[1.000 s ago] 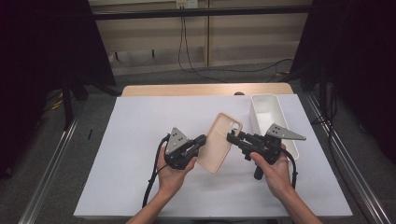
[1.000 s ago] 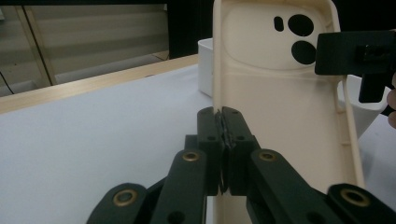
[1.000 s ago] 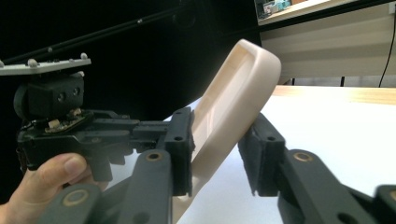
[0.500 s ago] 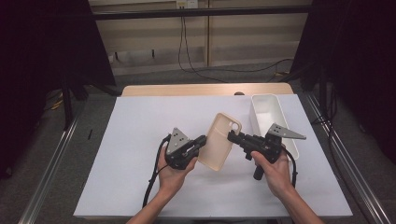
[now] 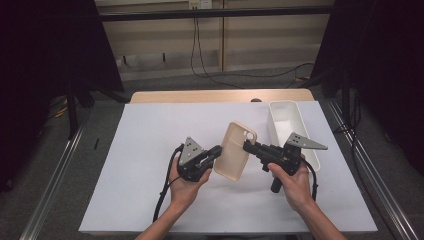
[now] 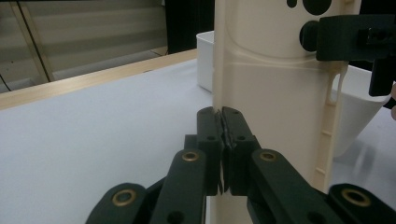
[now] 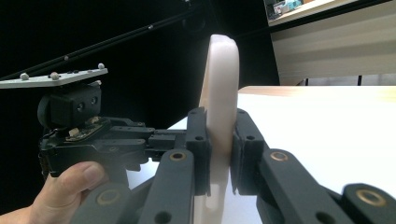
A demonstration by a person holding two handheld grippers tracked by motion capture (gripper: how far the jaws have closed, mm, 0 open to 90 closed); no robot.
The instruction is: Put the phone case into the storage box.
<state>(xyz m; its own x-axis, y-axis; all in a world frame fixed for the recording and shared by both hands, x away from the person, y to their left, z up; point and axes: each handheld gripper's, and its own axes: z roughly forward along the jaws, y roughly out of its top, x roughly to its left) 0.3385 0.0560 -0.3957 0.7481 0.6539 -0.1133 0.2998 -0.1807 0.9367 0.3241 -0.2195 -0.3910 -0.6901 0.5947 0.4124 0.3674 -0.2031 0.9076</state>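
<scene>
Left gripper [image 5: 216, 152]: jaws pressed together on one thin side wall of the phone case [image 5: 235, 150]; in the left gripper view the pads [image 6: 223, 140] meet with only the case's edge between them.
Right gripper [image 5: 246, 146]: its jaws have just been closing and now pinch the opposite edge of the case near the camera cutout; in the right gripper view the rim stands upright between the two pads [image 7: 243, 149].
Phone case position: held in the air between the two grippers, above the white sheet [image 5: 150, 150] on the table, tilted, just beside the white bin [image 5: 300, 117].
Phone case look: cream-beige, rounded corners, hollow inner side, a camera opening near its upper end, small side-button slots along one wall.
White bin: long, narrow, open-topped, at the right of the sheet.
Writing: none readable on the case, the grippers or the bin.
</scene>
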